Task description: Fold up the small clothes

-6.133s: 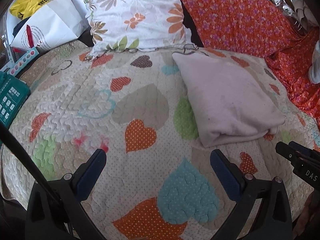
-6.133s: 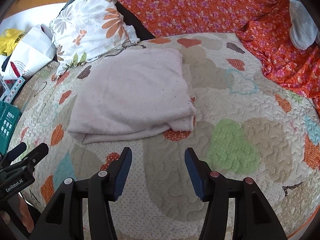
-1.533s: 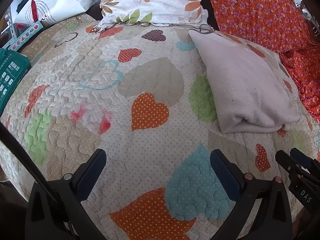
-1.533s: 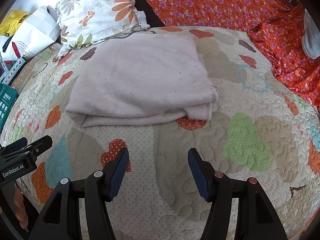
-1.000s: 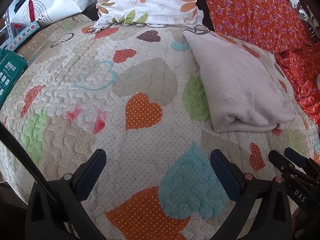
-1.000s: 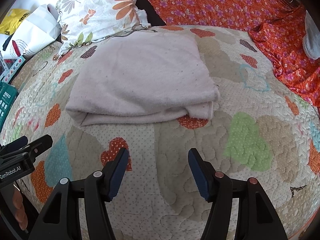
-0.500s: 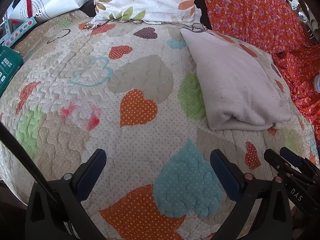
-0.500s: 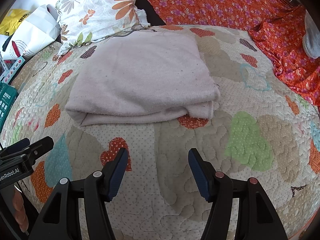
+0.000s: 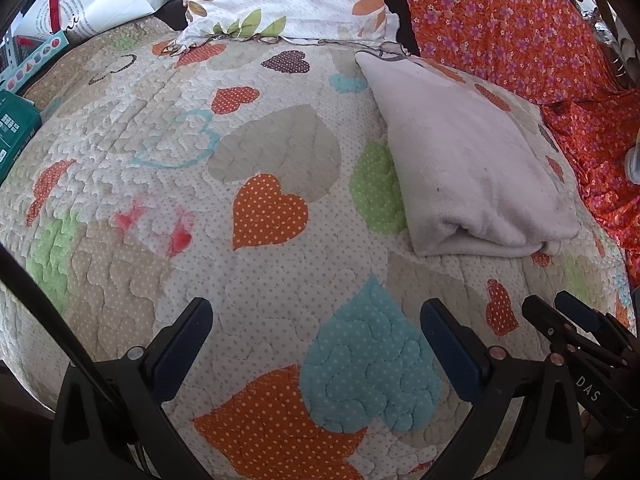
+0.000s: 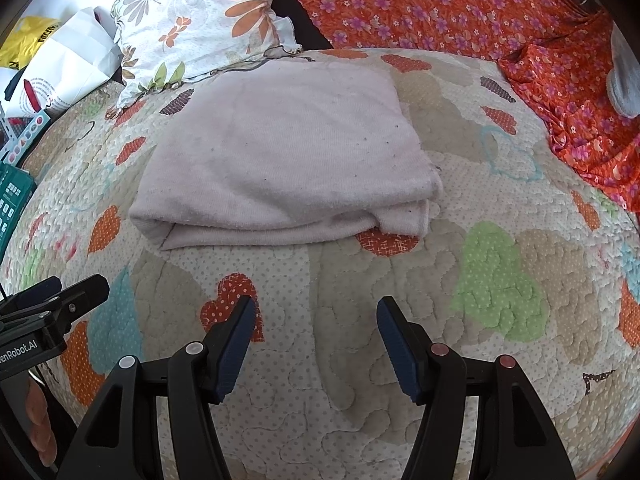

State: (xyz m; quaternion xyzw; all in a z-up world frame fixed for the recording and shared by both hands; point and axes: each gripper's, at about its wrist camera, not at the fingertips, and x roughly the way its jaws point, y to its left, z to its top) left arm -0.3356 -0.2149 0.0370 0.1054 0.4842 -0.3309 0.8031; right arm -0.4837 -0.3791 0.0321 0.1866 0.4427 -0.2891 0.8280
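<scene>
Heart-patterned quilt (image 9: pixel 168 184) covers the bed and fills both views. Nearest, left gripper (image 9: pixel 316 320) hangs over the quilt, jaws spread wide, nothing between them, above a blue heart patch. Right gripper (image 10: pixel 316 312) also spread apart and empty, over bare quilt just short of the cloth. Each gripper's tip shows at the other view's edge. Folded pale pink cloth (image 10: pixel 284 160) lies flat on the quilt past the right gripper, folded edge toward the camera, touching neither gripper. Behind it, floral pillow (image 10: pixel 192 24) beside an orange flowered blanket (image 10: pixel 440 4). Far left, white paper bag (image 10: pixel 76 64) and green box (image 9: pixel 16 128).
</scene>
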